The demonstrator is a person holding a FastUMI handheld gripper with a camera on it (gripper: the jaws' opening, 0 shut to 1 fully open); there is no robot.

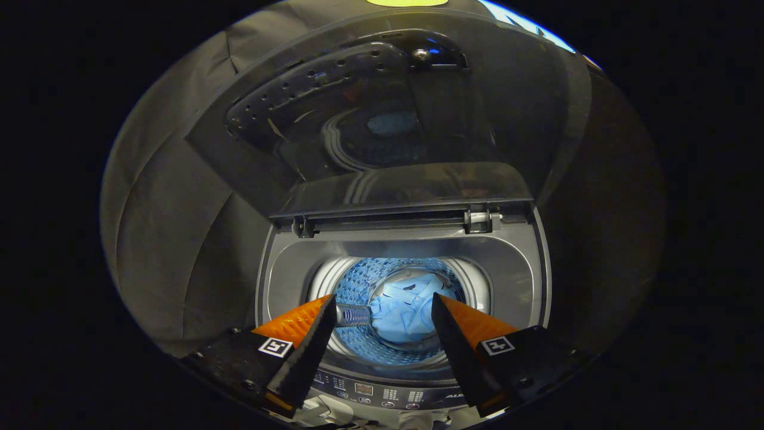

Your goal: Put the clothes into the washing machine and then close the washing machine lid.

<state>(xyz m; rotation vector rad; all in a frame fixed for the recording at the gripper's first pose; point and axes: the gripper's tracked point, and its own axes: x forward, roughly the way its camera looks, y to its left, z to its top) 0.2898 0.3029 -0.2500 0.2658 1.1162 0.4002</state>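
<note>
The gripper view looked down along the two fingers into a top-loading washing machine whose lid stood raised, tilted back on its hinges beyond the opening. The gripper hovered over the front edge of the machine with its fingers spread wide apart and nothing between them, so it was released and held nothing. Seen through the gap between the fingers, a light blue shirt lay crumpled at the bottom of the perforated drum, well below the fingertips and not touching them. The control panel ran along the near edge of the machine, just under the fingers. Some pale fabric showed below the panel, too little of it visible to tell what it was. The shirt looked soft and light, a limp thing that would fold and drape wherever it was pinched, and it appeared already settled where it belonged. The lid looked rigid, smooth and glossy, so it was likely slippery under a pinch; a sensible place to take it would be the free upper edge, farthest from the hinges, where a light pull or push should swing it down, eased gently so it did not slam
</note>
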